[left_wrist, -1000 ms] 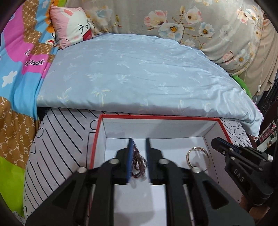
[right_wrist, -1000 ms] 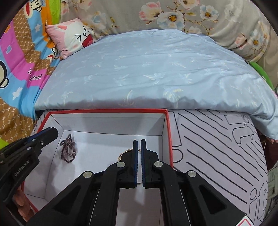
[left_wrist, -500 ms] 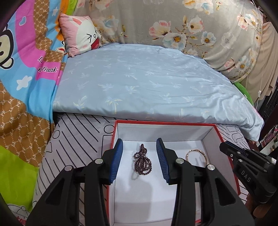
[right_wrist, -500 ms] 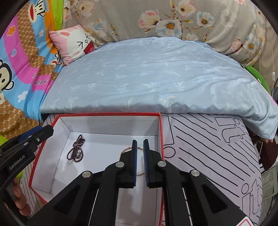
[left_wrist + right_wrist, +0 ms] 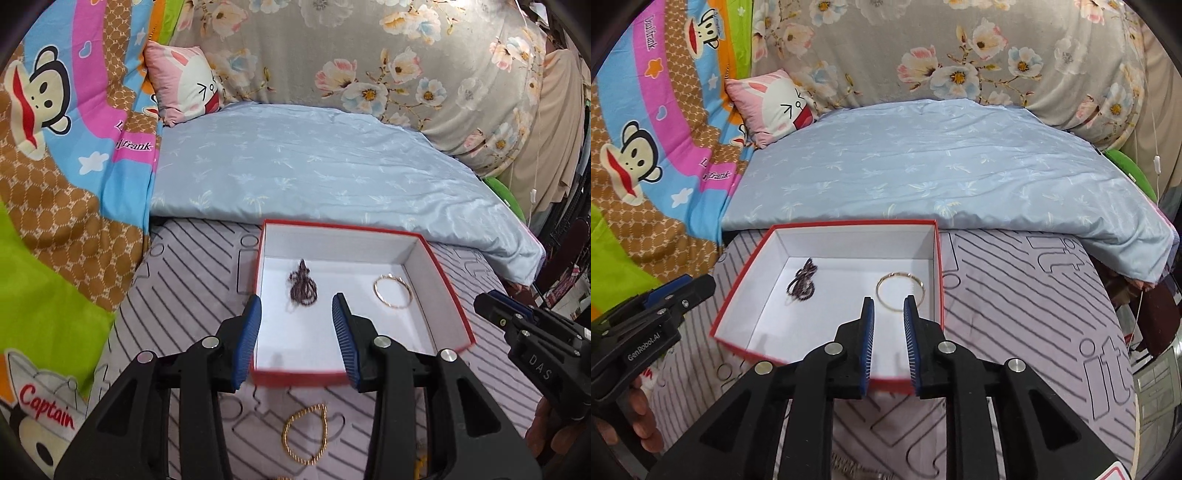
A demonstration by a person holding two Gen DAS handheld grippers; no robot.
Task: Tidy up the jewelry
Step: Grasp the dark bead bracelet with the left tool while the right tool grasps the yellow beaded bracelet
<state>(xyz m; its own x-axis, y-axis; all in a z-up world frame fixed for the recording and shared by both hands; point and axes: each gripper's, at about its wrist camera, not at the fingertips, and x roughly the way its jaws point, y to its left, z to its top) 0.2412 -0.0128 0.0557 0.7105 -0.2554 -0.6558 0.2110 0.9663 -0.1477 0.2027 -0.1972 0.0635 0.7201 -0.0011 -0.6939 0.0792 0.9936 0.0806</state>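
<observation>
Both grippers had pulled back; left gripper (image 5: 296, 314) gaped wide, right gripper (image 5: 888, 314) narrowly, empty. Ahead, red box (image 5: 447, 288) held beaded bracelet (image 5: 303, 286) and gold bangle (image 5: 392, 290).

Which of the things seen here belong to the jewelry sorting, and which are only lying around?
Belong to the job:
- red box
- dark bead string inside the box
- gold bangle inside the box
- gold chain on the mat, outside the box

Only lying around:
- blue quilt
- bunny pillow
- monkey blanket
</observation>
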